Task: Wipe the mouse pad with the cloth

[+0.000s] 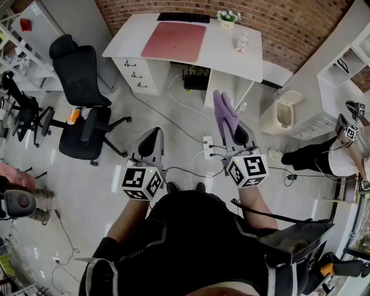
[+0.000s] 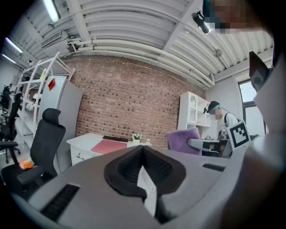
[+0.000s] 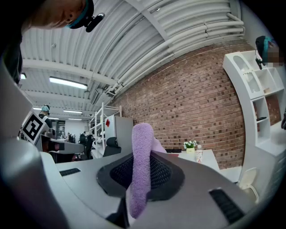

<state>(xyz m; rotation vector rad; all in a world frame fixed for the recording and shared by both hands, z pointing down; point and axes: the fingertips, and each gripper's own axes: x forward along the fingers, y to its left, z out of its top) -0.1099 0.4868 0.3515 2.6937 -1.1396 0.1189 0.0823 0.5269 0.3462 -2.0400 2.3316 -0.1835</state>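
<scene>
The pink mouse pad (image 1: 173, 41) lies on a white desk (image 1: 231, 58) at the far end of the room, well away from both grippers; it also shows in the left gripper view (image 2: 109, 146). My right gripper (image 1: 236, 130) (image 3: 142, 157) is shut on a purple cloth (image 1: 224, 113) (image 3: 142, 147), which sticks up past its jaws. The cloth (image 2: 183, 139) is also seen from the left gripper view. My left gripper (image 1: 151, 134) (image 2: 143, 151) is held beside it at waist height, shut with nothing in it. Both point toward the desk.
On the desk stand a black keyboard (image 1: 183, 17), a small flower pot (image 1: 227, 17) and a bottle (image 1: 241, 41). A black office chair (image 1: 84, 98) is left of the path, a white bin (image 1: 287, 110) and another person (image 1: 324, 156) are at the right. Cables and a power strip (image 1: 206, 147) lie on the floor.
</scene>
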